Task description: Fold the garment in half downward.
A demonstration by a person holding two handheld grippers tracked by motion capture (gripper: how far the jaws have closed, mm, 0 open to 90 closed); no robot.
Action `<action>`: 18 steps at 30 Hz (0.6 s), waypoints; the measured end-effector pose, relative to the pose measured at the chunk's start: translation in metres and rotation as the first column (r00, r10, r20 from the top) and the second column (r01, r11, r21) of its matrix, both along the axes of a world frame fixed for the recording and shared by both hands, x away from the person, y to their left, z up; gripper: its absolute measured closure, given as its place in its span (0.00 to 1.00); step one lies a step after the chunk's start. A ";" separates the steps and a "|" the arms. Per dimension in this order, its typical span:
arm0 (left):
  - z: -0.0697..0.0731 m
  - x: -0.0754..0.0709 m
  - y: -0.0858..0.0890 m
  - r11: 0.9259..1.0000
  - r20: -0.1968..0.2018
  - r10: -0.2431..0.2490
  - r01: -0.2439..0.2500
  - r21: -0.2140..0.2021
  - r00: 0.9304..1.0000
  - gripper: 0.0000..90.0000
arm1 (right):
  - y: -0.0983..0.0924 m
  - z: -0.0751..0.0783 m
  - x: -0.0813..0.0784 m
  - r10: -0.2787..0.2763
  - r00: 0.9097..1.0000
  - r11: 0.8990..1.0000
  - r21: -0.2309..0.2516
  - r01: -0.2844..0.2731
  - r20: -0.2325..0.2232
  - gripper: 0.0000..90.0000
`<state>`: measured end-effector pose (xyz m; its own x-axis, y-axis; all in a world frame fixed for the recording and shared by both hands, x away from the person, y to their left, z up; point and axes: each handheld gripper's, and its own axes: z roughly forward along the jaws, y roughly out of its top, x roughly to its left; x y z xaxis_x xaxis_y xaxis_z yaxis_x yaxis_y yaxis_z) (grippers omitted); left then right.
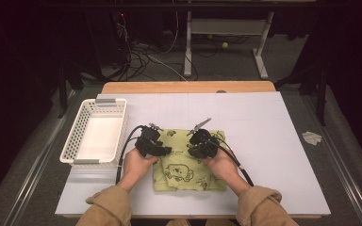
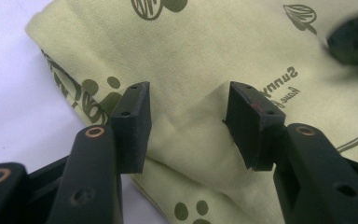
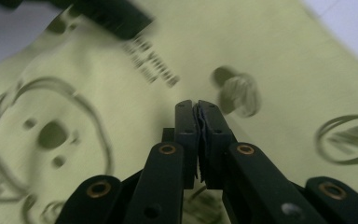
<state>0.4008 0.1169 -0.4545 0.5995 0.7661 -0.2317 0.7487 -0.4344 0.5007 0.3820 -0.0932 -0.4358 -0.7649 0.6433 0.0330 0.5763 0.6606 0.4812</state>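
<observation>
A yellow-green cloth (image 1: pixel 188 167) printed with dark cartoon drawings lies flat on the white table top (image 1: pixel 273 141), near the front middle. My left gripper (image 1: pixel 166 150) hovers over the cloth's left part. In the left gripper view the cloth (image 2: pixel 191 60) lies under that gripper (image 2: pixel 189 107), whose jaws stand open just inside the cloth's left edge, with nothing pinched. My right gripper (image 1: pixel 191 150) is over the cloth's upper middle. In the right gripper view its jaws (image 3: pixel 198 109) are shut above the blurred cloth (image 3: pixel 270 60); a thin pale seam shows between the pads.
A white plastic basket (image 1: pixel 78 127) stands empty at the table's left. The right half of the table top is bare white. A crumpled paper (image 1: pixel 312 137) lies on the floor to the right. Cables and a desk frame are beyond the far edge.
</observation>
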 end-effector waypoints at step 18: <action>0.014 0.015 0.011 0.998 -0.007 0.031 -0.032 -0.048 0.999 0.50 | -0.013 -0.013 -0.040 0.068 0.996 0.996 0.061 -0.065 -0.049 0.93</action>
